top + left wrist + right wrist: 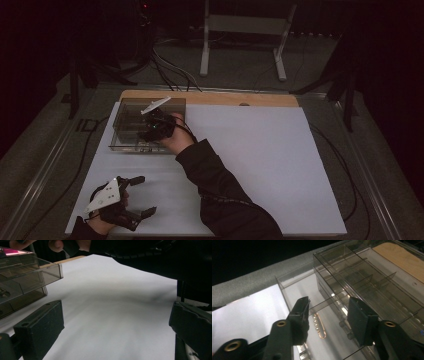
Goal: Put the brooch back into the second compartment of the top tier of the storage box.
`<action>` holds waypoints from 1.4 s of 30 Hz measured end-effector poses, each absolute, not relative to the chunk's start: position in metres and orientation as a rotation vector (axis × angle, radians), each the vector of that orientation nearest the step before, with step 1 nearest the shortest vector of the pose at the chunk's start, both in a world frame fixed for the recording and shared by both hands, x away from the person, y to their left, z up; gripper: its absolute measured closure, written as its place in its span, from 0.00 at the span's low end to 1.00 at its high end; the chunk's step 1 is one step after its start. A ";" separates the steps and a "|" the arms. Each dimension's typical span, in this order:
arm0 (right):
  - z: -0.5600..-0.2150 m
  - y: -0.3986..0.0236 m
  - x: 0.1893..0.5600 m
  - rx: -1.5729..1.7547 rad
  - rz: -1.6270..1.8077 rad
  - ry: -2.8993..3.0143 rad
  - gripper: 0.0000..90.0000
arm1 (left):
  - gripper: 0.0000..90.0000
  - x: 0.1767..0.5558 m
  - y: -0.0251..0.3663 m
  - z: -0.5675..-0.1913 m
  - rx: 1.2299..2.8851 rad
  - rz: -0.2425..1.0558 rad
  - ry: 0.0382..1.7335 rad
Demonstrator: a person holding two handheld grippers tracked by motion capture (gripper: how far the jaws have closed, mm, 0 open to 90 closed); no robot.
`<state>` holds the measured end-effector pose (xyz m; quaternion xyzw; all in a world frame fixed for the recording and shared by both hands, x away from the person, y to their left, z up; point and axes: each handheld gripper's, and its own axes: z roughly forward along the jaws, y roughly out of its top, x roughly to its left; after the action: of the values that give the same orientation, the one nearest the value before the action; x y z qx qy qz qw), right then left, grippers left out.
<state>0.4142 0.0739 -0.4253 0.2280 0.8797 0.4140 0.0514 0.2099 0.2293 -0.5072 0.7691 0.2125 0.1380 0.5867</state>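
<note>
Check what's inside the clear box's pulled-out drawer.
The clear box has its drawer pulled out. A gold clip lies on the drawer floor between the open jaws of the right hand-held gripper. The jaws cover the drawer's near end.

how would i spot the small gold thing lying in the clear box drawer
Start at the white board on the table, then go to the smoky clear organizer box at its far left corner. In its pulled-out drawer, between the open right gripper jaws, lies a gold safety pin. It is the one gold looped wire piece there.
</note>
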 end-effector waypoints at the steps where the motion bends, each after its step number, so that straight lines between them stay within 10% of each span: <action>1: -0.425 0.073 0.413 0.699 1.267 2.680 0.53 | 0.01 0.210 0.229 -0.507 1.794 0.322 0.495; 23: -0.402 0.041 0.396 0.682 1.372 2.637 0.04 | 0.01 0.214 0.226 -0.508 1.798 0.317 0.511; 42: -0.392 -0.009 0.381 0.669 1.384 2.603 0.00 | 0.01 0.209 0.228 -0.509 1.798 0.325 0.521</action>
<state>0.3815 -0.0090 -0.3922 0.2210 0.8596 0.4569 0.0594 0.2091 0.2280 -0.5093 0.7699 0.2229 0.1391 0.5816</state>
